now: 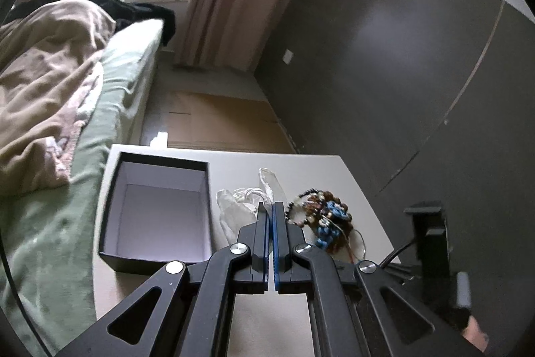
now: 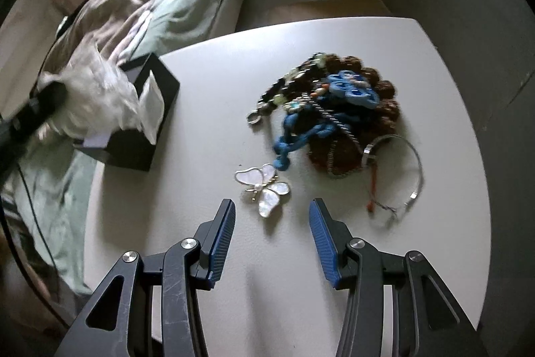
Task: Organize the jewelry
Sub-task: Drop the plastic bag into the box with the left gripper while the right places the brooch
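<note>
My left gripper (image 1: 271,206) is shut on a clear plastic bag (image 1: 244,203) and holds it above the white table (image 1: 234,163). An open black box (image 1: 157,209) with a white inside stands at the table's left. In the right wrist view the bag (image 2: 100,96) hangs blurred over the box (image 2: 133,136). A heap of bead bracelets and blue cord jewelry (image 2: 334,109) lies mid-table, also in the left wrist view (image 1: 321,216). My right gripper (image 2: 271,209) is open just above a pearl butterfly brooch (image 2: 264,186). A thin silver bangle (image 2: 401,176) lies right of the heap.
A bed with a green sheet (image 1: 50,223) and a beige blanket (image 1: 43,82) runs along the table's left side. A dark wall (image 1: 401,72) is on the right. Flat cardboard (image 1: 217,122) lies on the floor behind the table.
</note>
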